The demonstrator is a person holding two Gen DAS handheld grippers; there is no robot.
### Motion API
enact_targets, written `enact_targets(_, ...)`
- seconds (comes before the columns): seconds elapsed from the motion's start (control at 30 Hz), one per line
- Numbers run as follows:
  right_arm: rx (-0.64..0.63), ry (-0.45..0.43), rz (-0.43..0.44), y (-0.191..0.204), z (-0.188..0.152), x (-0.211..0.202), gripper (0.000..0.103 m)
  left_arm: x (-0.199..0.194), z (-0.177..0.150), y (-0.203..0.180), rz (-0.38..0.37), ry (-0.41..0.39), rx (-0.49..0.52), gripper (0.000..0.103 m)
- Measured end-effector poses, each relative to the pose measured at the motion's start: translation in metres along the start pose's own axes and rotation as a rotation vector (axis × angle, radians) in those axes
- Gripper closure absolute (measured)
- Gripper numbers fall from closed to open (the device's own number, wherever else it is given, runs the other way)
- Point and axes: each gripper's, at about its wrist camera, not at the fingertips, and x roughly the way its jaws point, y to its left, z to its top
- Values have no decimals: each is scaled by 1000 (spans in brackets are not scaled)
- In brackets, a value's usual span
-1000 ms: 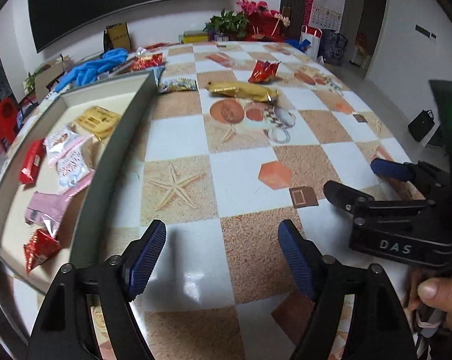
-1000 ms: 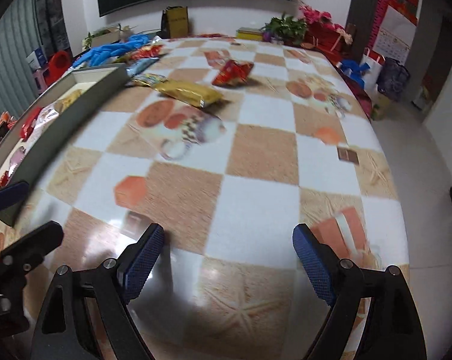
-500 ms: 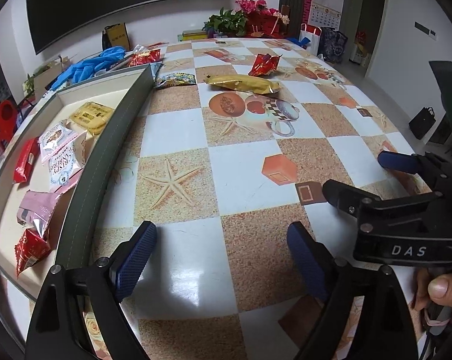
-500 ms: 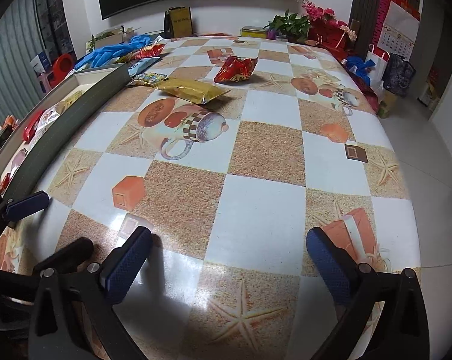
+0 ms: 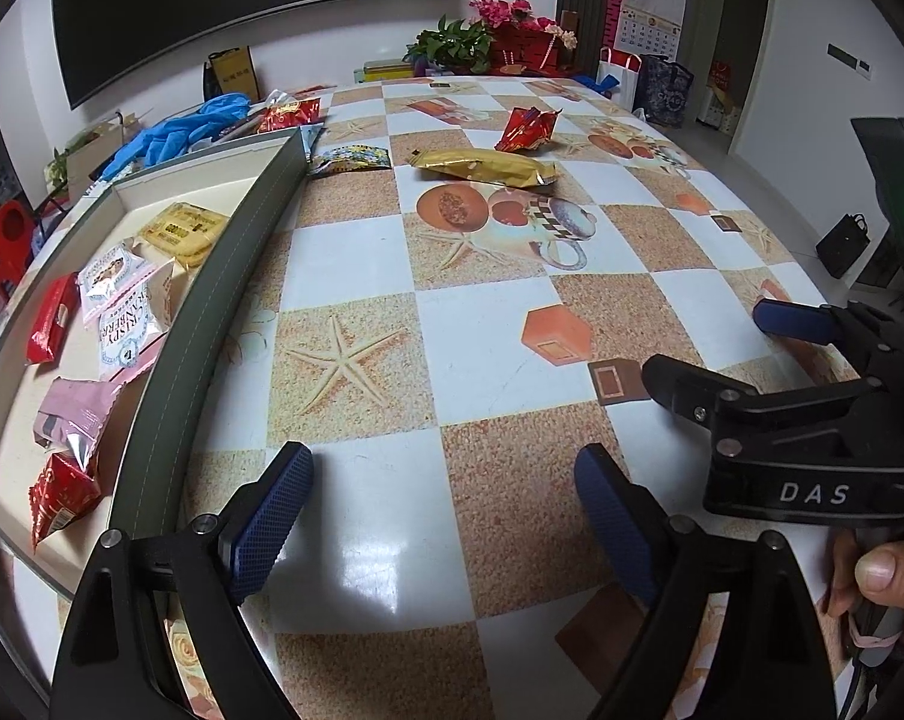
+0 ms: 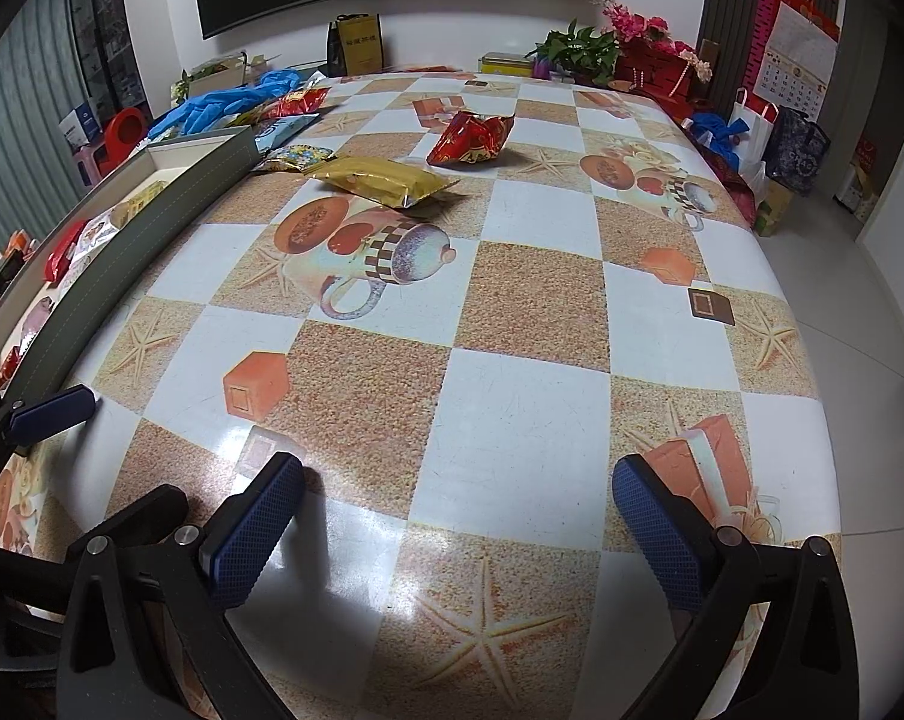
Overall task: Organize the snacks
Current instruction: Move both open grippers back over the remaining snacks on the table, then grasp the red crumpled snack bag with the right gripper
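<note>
A long grey tray [image 5: 212,300] lies along the table's left side. It holds several snacks: a yellow packet [image 5: 182,231], white-pink packets [image 5: 122,300], a red bar [image 5: 50,318] and a red pouch [image 5: 62,492]. Loose on the checked table farther off lie a gold packet [image 5: 482,168] [image 6: 386,180], a crumpled red packet [image 5: 527,129] [image 6: 470,138] and a small colourful packet [image 5: 350,159] beside the tray's far end. My left gripper [image 5: 440,498] is open above bare table near the front. My right gripper [image 6: 452,516] is open too, close on its right, with nothing between its fingers.
Blue gloves [image 5: 176,132] and a red snack bag [image 5: 287,114] lie at the table's far left. A plant with flowers [image 5: 488,42] stands at the back. The table's edge curves down the right [image 6: 812,396], with bags on the floor [image 6: 794,144] beyond.
The jaws of both grippers have spread wider. The snacks and the tray lie where they were.
</note>
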Motion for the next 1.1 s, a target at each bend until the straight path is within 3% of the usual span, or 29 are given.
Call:
enact_targets(0.1, 0, 0, -2, 0, 1, 0, 0, 0, 0, -1, -1, 0, 1, 11)
enact_targets(0.23, 3, -2, -4, -1, 0, 0, 0, 3, -1, -4, -8, 26, 13, 0)
enact_targets(0.73, 1, 11, 3, -1, 1, 0, 0, 3, -2, -2, -8, 24, 9, 0)
enact_targets(0.97, 159, 46, 83, -22, 25, 2, 0, 2, -2, -2, -9, 24, 8, 0)
enact_targets(1.1, 229, 22, 72, -32, 59, 9, 0, 2, -1, -1, -14, 22, 4, 0)
